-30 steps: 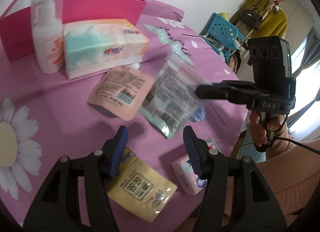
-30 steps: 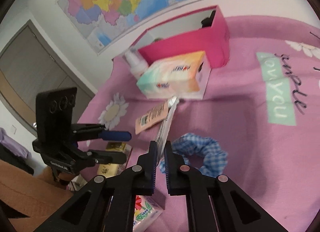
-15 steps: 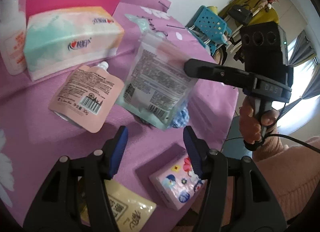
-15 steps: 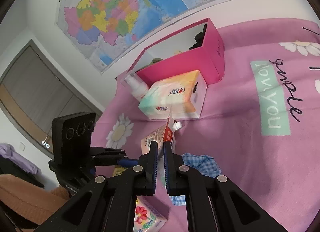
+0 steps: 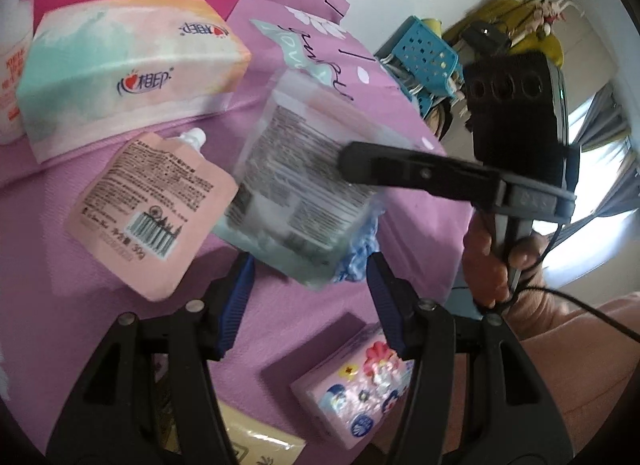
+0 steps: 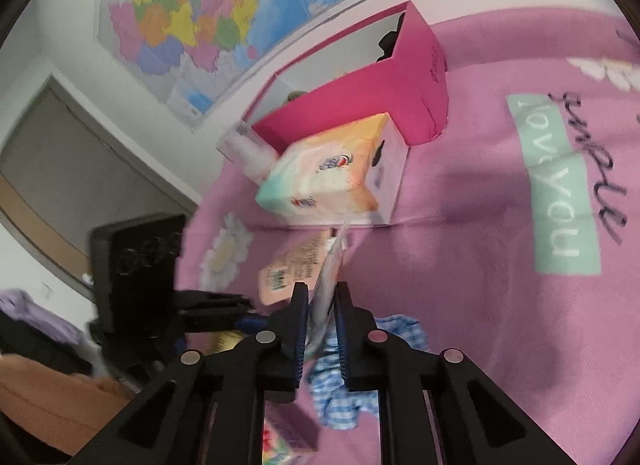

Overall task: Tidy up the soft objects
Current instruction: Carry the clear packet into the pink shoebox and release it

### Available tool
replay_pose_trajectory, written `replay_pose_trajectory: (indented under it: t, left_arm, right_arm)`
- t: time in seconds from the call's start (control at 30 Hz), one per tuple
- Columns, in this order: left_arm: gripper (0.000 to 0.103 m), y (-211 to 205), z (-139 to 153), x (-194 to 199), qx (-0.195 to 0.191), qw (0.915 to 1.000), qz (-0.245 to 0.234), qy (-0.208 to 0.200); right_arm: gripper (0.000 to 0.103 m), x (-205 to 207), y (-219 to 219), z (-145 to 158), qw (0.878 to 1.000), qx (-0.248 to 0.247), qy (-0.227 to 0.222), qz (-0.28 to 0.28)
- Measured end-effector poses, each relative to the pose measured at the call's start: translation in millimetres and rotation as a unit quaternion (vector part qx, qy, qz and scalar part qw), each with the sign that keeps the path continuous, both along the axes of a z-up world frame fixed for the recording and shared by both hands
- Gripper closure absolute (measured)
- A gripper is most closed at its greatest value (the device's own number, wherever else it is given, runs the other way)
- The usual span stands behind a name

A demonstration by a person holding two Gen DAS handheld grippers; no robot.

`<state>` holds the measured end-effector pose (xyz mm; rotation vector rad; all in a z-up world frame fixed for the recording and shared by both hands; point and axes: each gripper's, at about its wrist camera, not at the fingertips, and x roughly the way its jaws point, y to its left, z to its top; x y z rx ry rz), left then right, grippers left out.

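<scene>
My right gripper (image 6: pixel 322 293) is shut on the edge of a clear, teal-tinted printed pouch (image 5: pixel 296 189), which hangs above the purple cloth. In the left wrist view the right gripper (image 5: pixel 352 161) reaches in from the right, with a hand on its handle. My left gripper (image 5: pixel 310 265) stands open just below the hanging pouch, with nothing between its blue pads. A pink spout pouch (image 5: pixel 152 209) lies flat to the left. A blue checked scrunchie (image 5: pixel 360 249) lies behind the held pouch. A large tissue pack (image 5: pixel 124 69) sits further back.
An open pink box (image 6: pixel 380 93) stands behind the tissue pack, with a white lotion bottle (image 6: pixel 248 149) beside it. A small pink tissue packet (image 5: pixel 356 389) and a yellow sachet (image 5: pixel 260 445) lie near the cloth's front edge. A blue basket (image 5: pixel 424 49) is beyond the table.
The right gripper has carried the clear pouch closer to my left gripper. The left gripper has moved forward and right, so the yellow sachet has slid mostly out of its view.
</scene>
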<state>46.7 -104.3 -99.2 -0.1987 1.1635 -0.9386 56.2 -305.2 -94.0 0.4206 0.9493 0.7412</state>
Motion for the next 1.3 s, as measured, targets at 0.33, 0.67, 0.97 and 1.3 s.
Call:
replay_pose_trajectory:
  t: [0.33, 0.67, 0.97, 1.3]
  left_arm:
    - [0.044, -0.4, 34.1, 3.5, -0.043, 0.9986, 0.005, -0.03]
    - [0.046, 19.5, 103.2, 57.6, -0.027, 0.9899, 0.068, -0.122]
    - [0.047, 20.5, 129.5, 118.3, 0.038, 0.9804, 0.108, -0.16]
    - [0.047, 10.3, 121.6, 168.4, 0.125, 0.9691, 0.13, -0.168]
  right_arm:
    - [0.094, -8.6, -14.8, 35.6, 0.996, 0.083, -0.036, -0.017]
    - [0.094, 42.4, -4.9, 75.2, 0.989, 0.108, -0.096, -0.031]
    - [0.093, 105.4, 9.7, 89.8, 0.986, 0.09, -0.129, -0.048]
    - [0.065, 150.6, 25.4, 73.4, 0.988, -0.016, -0.118, -0.095]
